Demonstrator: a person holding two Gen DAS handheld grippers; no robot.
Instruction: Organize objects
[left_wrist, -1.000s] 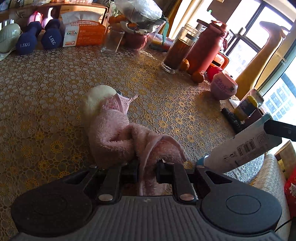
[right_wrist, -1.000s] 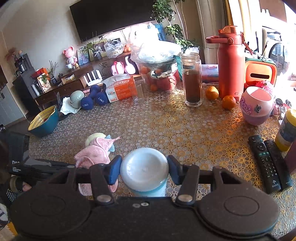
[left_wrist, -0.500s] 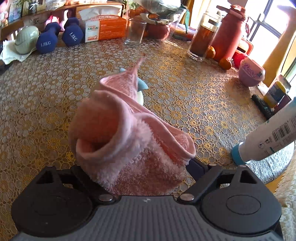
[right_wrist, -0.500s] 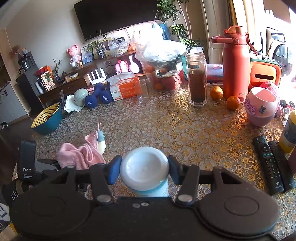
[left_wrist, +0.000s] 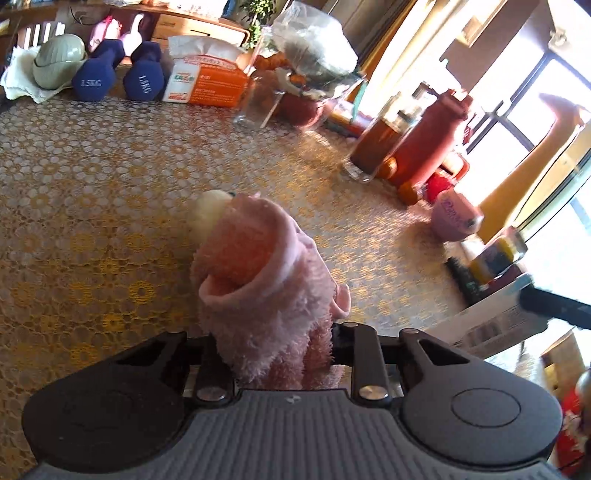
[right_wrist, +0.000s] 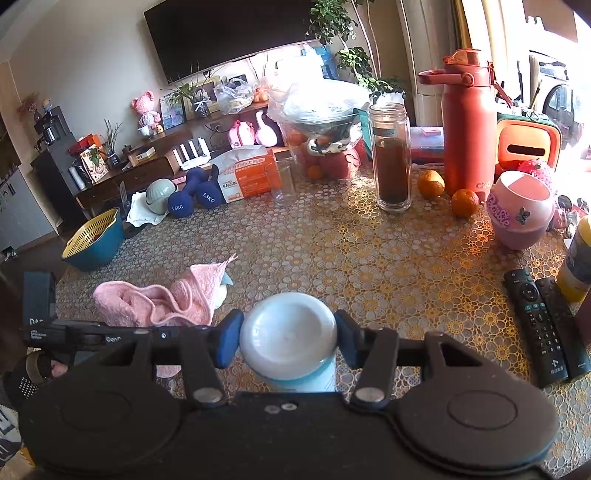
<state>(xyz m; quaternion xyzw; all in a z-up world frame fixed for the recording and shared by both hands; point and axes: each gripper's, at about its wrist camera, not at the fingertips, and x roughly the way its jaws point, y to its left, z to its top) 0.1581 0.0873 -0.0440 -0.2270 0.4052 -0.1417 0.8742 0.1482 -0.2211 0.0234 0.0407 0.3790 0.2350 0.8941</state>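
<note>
Now the left gripper (left_wrist: 275, 356) is holding a pink towel (left_wrist: 266, 291), its jaws closing on the fluffy cloth, which is bunching up above the tabletop (left_wrist: 92, 192). The right gripper (right_wrist: 288, 341) is clamping its jaws on a white bottle (right_wrist: 288, 332) with a light blue body, just beside the towel. Two black remotes (right_wrist: 546, 325) are lying at the right.
</note>
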